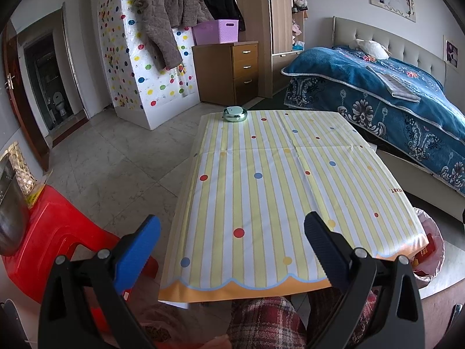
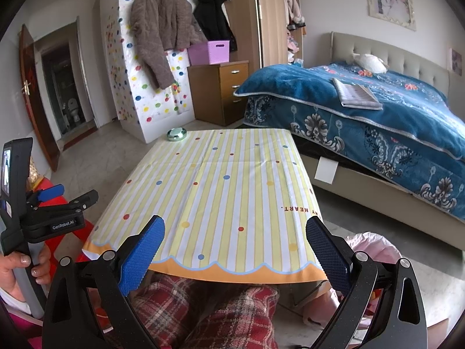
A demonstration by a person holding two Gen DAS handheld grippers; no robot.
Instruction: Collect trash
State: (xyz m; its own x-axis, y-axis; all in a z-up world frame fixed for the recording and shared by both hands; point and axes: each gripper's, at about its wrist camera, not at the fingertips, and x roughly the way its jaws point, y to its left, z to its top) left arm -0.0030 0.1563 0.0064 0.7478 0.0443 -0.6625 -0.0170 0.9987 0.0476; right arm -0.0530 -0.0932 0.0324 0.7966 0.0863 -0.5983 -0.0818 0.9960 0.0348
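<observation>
A low table (image 1: 276,180) with a yellow-and-white striped, dotted cloth fills the middle of both views (image 2: 221,197). A round shiny green ashtray (image 1: 234,114) sits at its far left corner, also in the right wrist view (image 2: 176,133). A bin lined with a pink bag (image 1: 433,250) stands at the table's near right corner, with red packaging inside; it also shows in the right wrist view (image 2: 375,247). My left gripper (image 1: 232,250) is open and empty over the near table edge. My right gripper (image 2: 235,250) is open and empty too. The left gripper also shows at the left of the right wrist view (image 2: 66,193).
A red plastic stool (image 1: 55,232) stands left of the table. A bed with a blue blanket (image 1: 392,99) lies to the right. A wooden drawer cabinet (image 1: 229,69) with a purple basket (image 1: 216,30) stands behind. My plaid-clad knees (image 2: 221,314) are under the near edge.
</observation>
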